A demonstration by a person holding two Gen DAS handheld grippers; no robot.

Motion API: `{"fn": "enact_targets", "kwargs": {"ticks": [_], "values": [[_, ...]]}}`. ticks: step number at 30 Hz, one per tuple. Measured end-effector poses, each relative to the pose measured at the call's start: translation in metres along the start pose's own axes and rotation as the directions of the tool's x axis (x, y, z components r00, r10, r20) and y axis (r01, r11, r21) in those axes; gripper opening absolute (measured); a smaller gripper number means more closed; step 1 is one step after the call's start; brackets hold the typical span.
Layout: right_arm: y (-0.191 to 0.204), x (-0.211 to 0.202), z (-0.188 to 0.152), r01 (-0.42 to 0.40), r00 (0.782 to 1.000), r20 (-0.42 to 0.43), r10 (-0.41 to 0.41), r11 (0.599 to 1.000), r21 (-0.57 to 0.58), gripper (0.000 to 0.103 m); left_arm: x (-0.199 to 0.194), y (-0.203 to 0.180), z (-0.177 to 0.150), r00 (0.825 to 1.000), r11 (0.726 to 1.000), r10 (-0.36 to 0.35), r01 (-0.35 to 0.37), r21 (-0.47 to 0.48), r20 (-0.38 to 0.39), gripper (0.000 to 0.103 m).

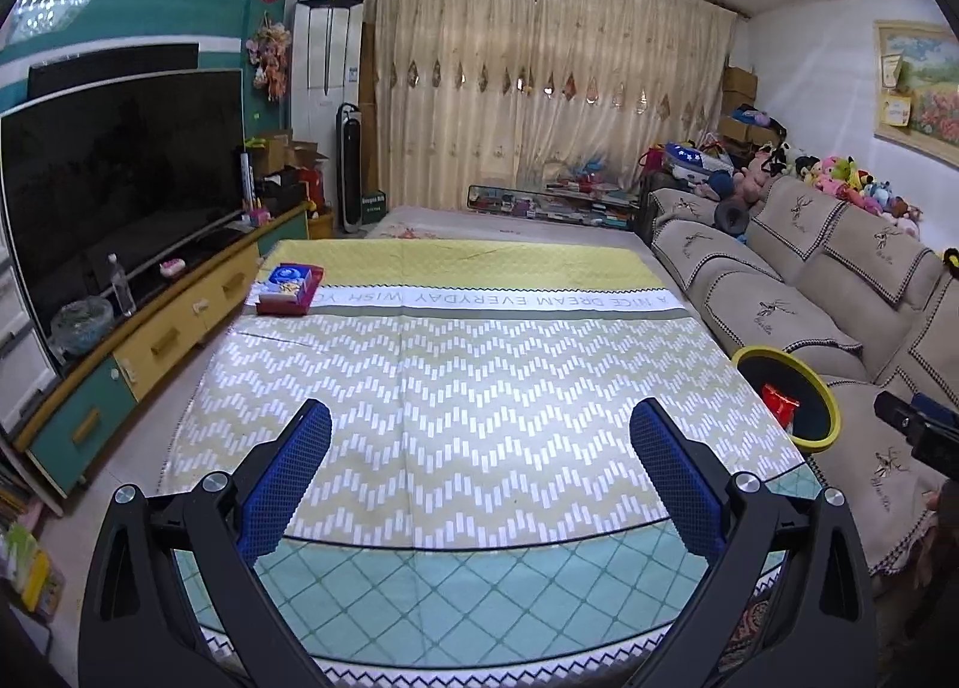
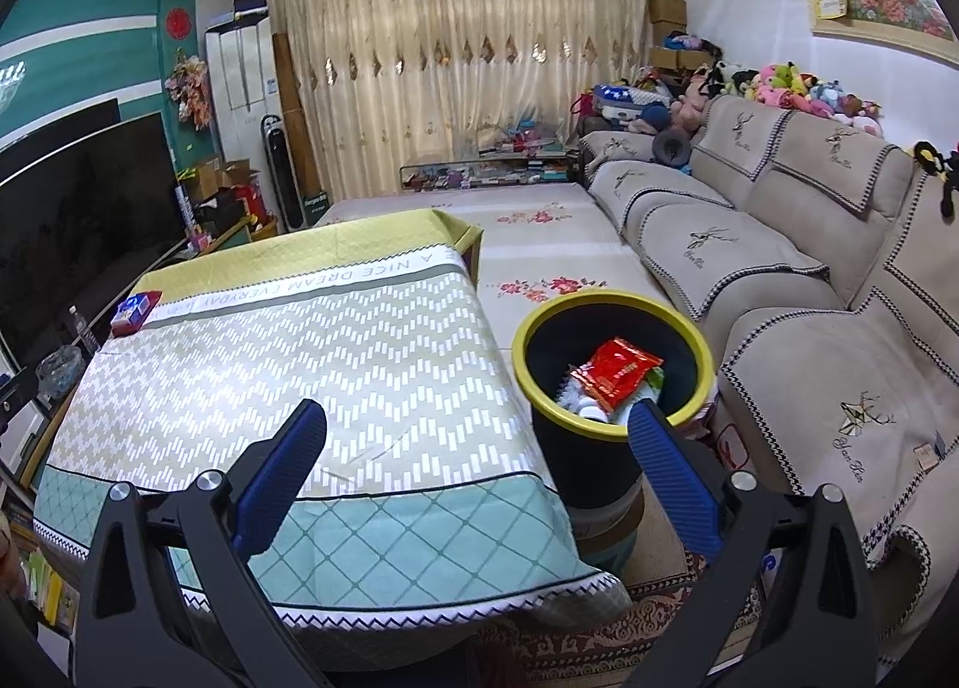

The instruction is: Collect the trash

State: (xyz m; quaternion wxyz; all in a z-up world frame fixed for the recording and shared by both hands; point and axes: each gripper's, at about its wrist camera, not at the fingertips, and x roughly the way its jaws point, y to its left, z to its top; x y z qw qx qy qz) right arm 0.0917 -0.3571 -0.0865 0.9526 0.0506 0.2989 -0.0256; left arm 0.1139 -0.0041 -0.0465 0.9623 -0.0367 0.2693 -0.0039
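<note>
Grippers level above patterned table [image 1: 479,388]; left gripper [image 1: 479,448] spread wide, empty; right gripper [image 2: 476,442] likewise released; red wrapper [image 2: 617,373] inside yellow-rimmed bin [image 2: 599,298] at two o'clock.

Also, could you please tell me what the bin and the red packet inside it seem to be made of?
The yellow-rimmed dark round bin looks like smooth moulded plastic, given its even matte wall. The crumpled red snack packet appears to be glossy plastic or foil film, since it creases and shines.
</note>
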Motion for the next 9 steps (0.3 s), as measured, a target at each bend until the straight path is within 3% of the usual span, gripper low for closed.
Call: {"fn": "enact_targets", "kwargs": {"ticks": [5, 9], "values": [[0.016, 0.036, 0.018, -0.037, 0.999, -0.033, 0.036, 0.999, -0.016, 0.096, 0.045, 0.011, 0.011, 0.998, 0.999, 0.034, -0.034, 0.004, -0.061, 0.098], [0.041, 0.085, 0.035, -0.073, 0.995, -0.068, 0.069, 0.996, -0.054, 0.096, 0.111, 0.026, 0.024, 0.987, 0.996, 0.09, -0.086, 0.035, -0.136, 0.098]]}}
